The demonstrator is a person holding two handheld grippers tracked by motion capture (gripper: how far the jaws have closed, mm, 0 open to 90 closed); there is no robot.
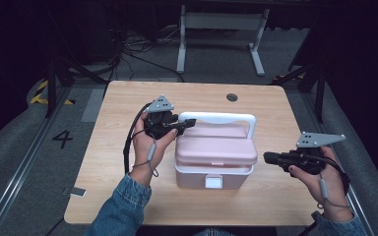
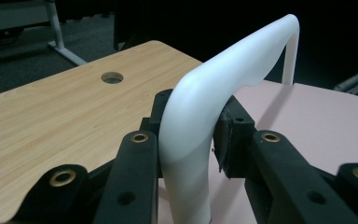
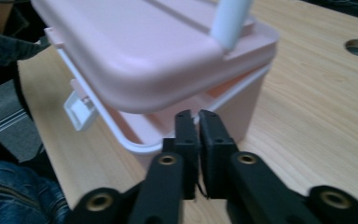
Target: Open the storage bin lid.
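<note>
A pale pink rectangular plastic storage box (image 1: 214,169) with a rounded pink lid (image 1: 215,147), a white hoop-shaped carrying handle (image 1: 226,117) and a white front latch (image 1: 213,182) sits near the middle of the light wood-grain tabletop (image 1: 103,147). The left gripper (image 1: 187,123) has its two black jaws clamped on the handle at its left bend, where the bar curves down toward the lid; in the left gripper view the white plastic is pinched squarely between the pads. The right gripper (image 1: 267,157) hovers just beside the box's right end, its jaws together on nothing, their tips near the rim under the lid. In the right gripper view the lid stands slightly lifted off the base, with a gap open along the rim and the latch hanging free (so it appears unfastened). The box looks like thin, stiff moulded plastic, probably light and, with smooth glossy walls, fairly slippery; the handle is the natural hold, though its rounded bar could twist between flat pads. With the latch loose, I judge that pulling on the handle would raise the lid rather than the whole box, so the base would need steadying at its rim or side. No brand, label or writing can be read on the box; a painted "4" (image 1: 62,138) shows on the floor left of the tabletop.
</note>
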